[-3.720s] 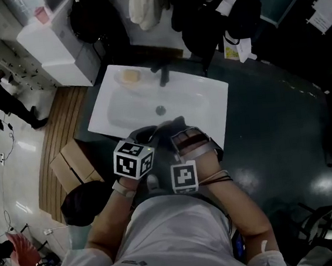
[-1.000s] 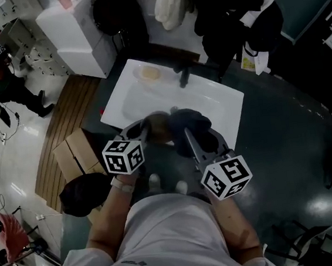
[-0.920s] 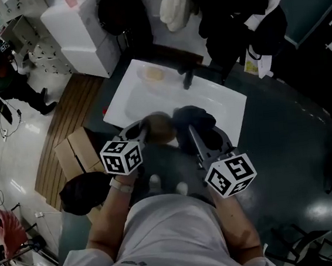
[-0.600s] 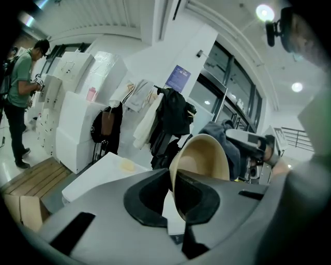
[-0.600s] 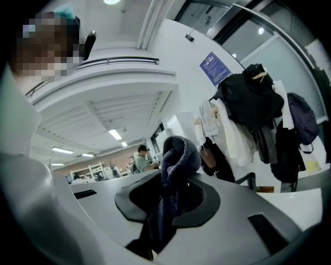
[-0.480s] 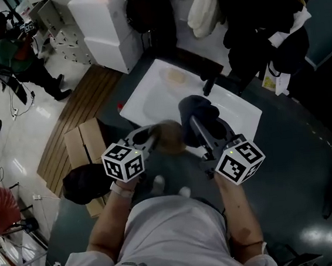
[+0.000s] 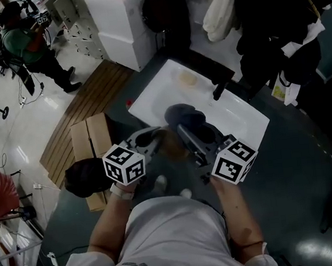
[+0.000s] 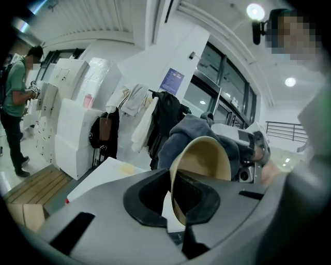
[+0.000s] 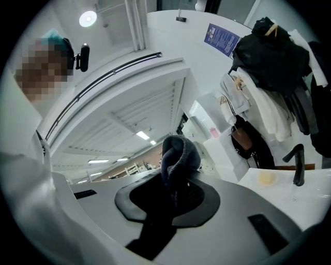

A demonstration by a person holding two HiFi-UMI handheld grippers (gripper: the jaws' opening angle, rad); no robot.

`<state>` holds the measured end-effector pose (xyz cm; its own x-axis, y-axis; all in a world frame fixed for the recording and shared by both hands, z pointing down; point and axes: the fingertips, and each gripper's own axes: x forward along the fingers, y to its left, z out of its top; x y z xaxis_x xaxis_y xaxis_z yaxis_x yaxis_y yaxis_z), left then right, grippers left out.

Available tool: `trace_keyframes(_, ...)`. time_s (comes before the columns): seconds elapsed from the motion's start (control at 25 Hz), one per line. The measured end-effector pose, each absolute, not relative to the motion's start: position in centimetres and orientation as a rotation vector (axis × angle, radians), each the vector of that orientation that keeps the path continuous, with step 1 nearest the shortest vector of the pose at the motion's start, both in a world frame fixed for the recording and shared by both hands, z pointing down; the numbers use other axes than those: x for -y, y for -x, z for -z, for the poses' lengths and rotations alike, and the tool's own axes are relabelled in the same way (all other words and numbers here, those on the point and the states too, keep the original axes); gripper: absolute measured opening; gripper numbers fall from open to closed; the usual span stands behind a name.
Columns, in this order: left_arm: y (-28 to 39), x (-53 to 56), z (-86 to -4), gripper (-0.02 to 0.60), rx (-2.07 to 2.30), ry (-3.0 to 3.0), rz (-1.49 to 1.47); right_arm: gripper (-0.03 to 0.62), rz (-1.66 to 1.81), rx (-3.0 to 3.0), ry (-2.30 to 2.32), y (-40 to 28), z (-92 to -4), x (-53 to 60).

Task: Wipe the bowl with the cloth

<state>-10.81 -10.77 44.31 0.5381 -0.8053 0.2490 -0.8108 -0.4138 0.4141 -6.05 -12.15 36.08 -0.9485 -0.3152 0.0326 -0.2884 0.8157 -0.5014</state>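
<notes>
The left gripper [image 8: 174, 199] is clenched on the rim of a tan bowl [image 8: 204, 158], which stands on edge between its jaws, raised in the air with its open side turned to the right. The right gripper [image 9: 170, 199] grasps a bunched blue-grey cloth [image 9: 178, 152], whose rounded fold rises above the closed jaws. From the head view the two grippers meet in front of the person's chest, over the near edge of a white sink [image 7: 151, 101]. The cloth lies just beside the bowl on its right and far side. From the left gripper view it wraps behind the bowl's upper edge, though whether it presses on the surface cannot be told. A dark tap [image 7: 218, 88] stands at the far edge of the sink, with a pale bar of soap [image 7: 188, 80] to its left. On the floor to the left sits a cardboard box [image 7: 90, 143], and near it lies a dark bag [image 7: 83, 176]. Farther off stand a white cabinet [image 7: 121, 19] and a cream garment [image 7: 224, 8] hanging among dark clothes. A person in a green top [image 7: 24, 47] stands at the far left.
</notes>
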Motion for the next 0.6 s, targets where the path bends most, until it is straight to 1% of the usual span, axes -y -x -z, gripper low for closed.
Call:
trace_keyframes(0.32,11.9,10.5,-45.3,0.021,1.341,-2.204,0.033,0.081,0.849,-2.945,0.443,5.9,-37.2,11.4)
trace_keyframes(0.6,12.8,11.5,-44.8,0.021,1.34,-2.171,0.097,0.081,0.927,-2.867,0.488,3.8,-38.0,11.5)
